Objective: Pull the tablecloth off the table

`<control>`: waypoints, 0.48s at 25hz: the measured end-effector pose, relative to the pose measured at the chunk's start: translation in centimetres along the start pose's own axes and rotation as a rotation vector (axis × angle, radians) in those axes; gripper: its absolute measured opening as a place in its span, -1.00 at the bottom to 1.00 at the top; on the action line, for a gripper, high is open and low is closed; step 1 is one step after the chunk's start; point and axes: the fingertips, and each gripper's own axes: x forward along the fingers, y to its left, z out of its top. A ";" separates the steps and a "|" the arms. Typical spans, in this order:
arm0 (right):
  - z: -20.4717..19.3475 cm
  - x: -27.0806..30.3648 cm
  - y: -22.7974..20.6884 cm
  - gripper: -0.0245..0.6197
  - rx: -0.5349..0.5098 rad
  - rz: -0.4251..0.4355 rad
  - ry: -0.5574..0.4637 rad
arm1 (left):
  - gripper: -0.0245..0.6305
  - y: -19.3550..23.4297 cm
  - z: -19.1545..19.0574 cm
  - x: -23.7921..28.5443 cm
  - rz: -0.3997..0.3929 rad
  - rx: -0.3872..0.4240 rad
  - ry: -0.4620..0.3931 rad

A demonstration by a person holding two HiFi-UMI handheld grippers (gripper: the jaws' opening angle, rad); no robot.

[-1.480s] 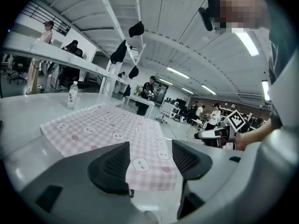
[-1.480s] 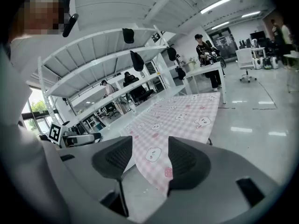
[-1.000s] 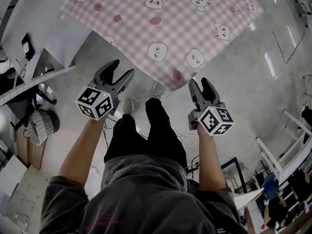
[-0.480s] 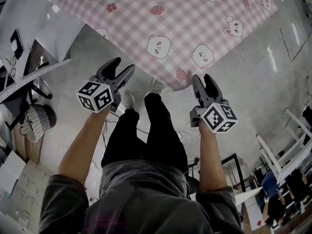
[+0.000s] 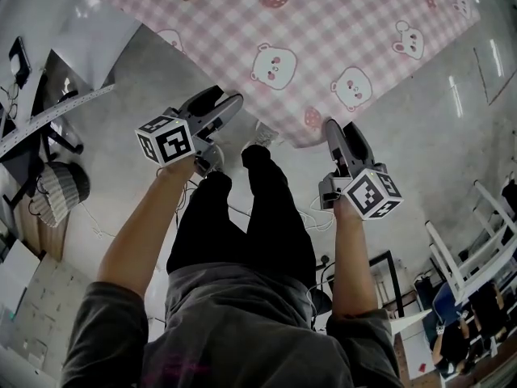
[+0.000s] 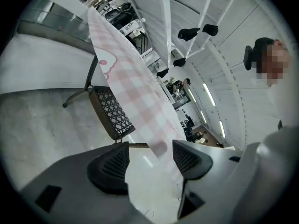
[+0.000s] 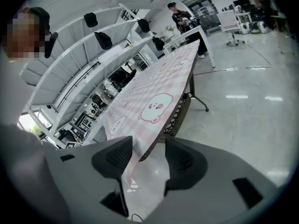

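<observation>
Both the left gripper (image 5: 227, 100) and the right gripper (image 5: 339, 128) hold their jaws apart astride the near hem of the tablecloth (image 5: 323, 31) spread on the table (image 5: 89, 35); closed on so shallow a bite, I'd fear the cloth slips free under the pull.

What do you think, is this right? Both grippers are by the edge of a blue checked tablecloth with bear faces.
Not quite. The head view shows the tablecloth is pink, not blue. It is checked with bear faces, and the left gripper and right gripper are by its edge.
</observation>
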 end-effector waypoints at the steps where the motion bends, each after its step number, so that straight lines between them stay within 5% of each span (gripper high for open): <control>1: 0.0 0.1 0.0 -0.23 0.004 0.005 -0.001 | -0.07 0.0 0.0 0.3 -0.011 -0.013 -0.004; 12: 0.5 0.5 0.5 -0.33 0.033 0.049 -0.033 | -0.47 -0.9 0.2 1.1 -0.091 -0.086 -0.037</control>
